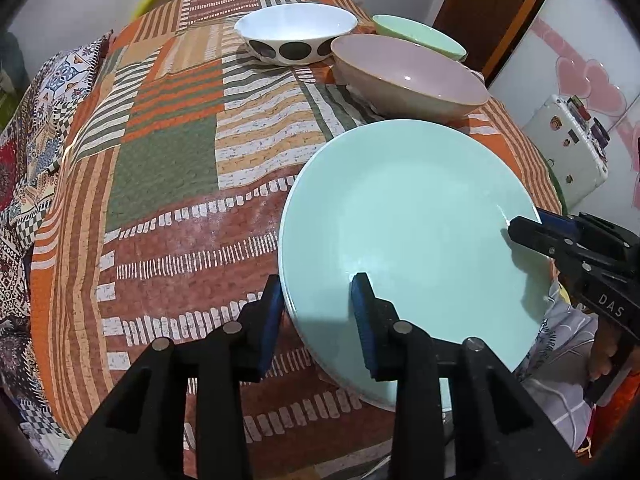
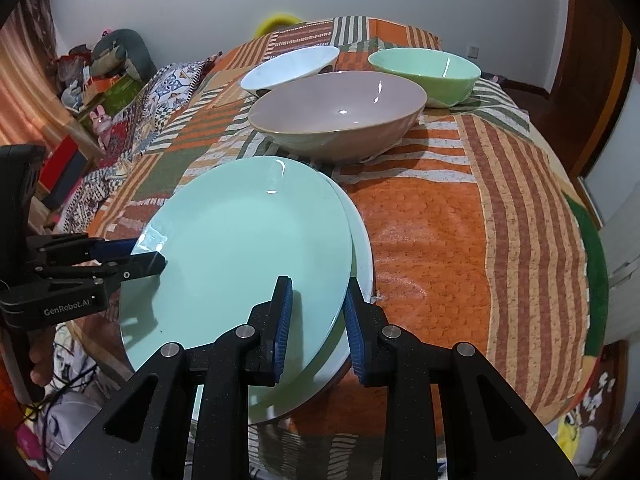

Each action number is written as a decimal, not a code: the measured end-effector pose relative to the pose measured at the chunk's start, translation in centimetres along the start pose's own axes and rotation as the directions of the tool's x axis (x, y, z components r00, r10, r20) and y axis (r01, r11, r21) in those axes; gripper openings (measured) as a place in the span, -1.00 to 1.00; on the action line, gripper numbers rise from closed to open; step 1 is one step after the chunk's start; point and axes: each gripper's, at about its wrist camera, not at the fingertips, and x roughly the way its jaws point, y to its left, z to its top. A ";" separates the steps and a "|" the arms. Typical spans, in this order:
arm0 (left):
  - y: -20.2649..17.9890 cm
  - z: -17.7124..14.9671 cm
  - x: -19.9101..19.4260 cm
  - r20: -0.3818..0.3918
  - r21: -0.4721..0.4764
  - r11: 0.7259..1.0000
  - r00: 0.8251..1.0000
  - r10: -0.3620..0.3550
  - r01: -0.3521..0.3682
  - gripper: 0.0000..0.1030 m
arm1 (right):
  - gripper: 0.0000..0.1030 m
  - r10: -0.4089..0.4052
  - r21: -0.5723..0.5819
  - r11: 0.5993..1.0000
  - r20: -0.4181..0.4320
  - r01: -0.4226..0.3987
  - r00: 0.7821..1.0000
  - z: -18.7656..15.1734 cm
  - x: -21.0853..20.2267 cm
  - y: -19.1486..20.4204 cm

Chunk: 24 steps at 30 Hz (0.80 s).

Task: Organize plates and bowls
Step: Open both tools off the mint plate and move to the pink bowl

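Left gripper straddles the mint plate rim at 9 o'clock, pad contact unclear; plate lies on a mostly hidden white plate near the table edge; right gripper clamps both at 4 o'clock.

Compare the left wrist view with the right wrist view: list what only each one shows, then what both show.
Only the left wrist view: the black dots on the white bowl and a white case with stickers beyond the table.

Only the right wrist view: a second, white plate under the mint plate, and a cluttered shelf by the wall.

Both: the mint plate with the left gripper and right gripper at its rim, the beige bowl, the green bowl and the patchwork cloth.
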 end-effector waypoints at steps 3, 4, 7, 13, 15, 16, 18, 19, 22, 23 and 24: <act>-0.1 0.1 0.2 0.002 0.005 1.000 1.000 0.005 -0.006 -0.33 | -0.52 -0.021 -0.005 1.000 0.011 0.021 1.000 0.1 -0.4 -0.2; -0.1 0.1 0.2 0.002 0.006 1.000 1.000 0.005 -0.005 -0.32 | -0.48 -0.043 -0.006 0.999 0.025 0.043 0.999 0.2 -0.6 -0.3; -0.2 0.1 0.2 0.002 0.008 1.000 1.000 0.005 -0.005 -0.32 | -0.37 -0.066 -0.008 0.998 0.052 0.067 0.996 0.4 -1.3 -0.6; -0.3 0.2 -0.1 0.005 0.025 0.999 1.000 0.025 -0.025 -0.32 | -0.37 -0.053 0.002 0.999 0.055 0.053 0.997 0.4 -1.4 -1.0; -0.3 0.4 -0.7 0.018 0.033 0.999 1.000 0.024 -0.025 -0.32 | -0.37 -0.042 0.011 0.999 0.059 0.042 0.997 0.5 -1.5 -1.0; -0.3 0.5 -1.2 0.027 0.037 0.999 0.999 0.023 -0.024 -0.32 | -0.37 -0.041 0.015 0.999 0.063 0.040 0.997 0.7 -1.6 -1.1; -0.3 0.9 -1.9 0.048 0.045 0.999 0.998 0.026 -0.028 -0.32 | -0.37 -0.039 0.019 0.999 0.076 0.037 0.996 1.1 -1.9 -1.2; -0.4 1.3 -2.6 0.067 0.051 0.998 0.997 0.029 -0.032 -0.32 | -0.36 -0.037 0.021 0.999 0.083 0.035 0.996 1.3 -2.0 -1.3; -0.6 2.3 -4.1 0.115 0.059 0.998 0.993 0.029 -0.036 -0.27 | -0.32 -0.028 0.030 0.999 0.109 0.025 0.994 2.1 -2.5 -1.5; -0.6 2.7 -4.6 0.132 0.062 0.997 0.991 0.029 -0.037 -0.27 | -0.31 -0.027 0.035 0.999 0.124 0.023 0.992 2.4 -2.8 -1.6; -0.8 3.0 -5.0 0.149 0.065 0.997 0.988 0.029 -0.039 -0.27 | -0.29 -0.027 0.036 0.999 0.131 0.023 0.991 2.6 -2.9 -1.6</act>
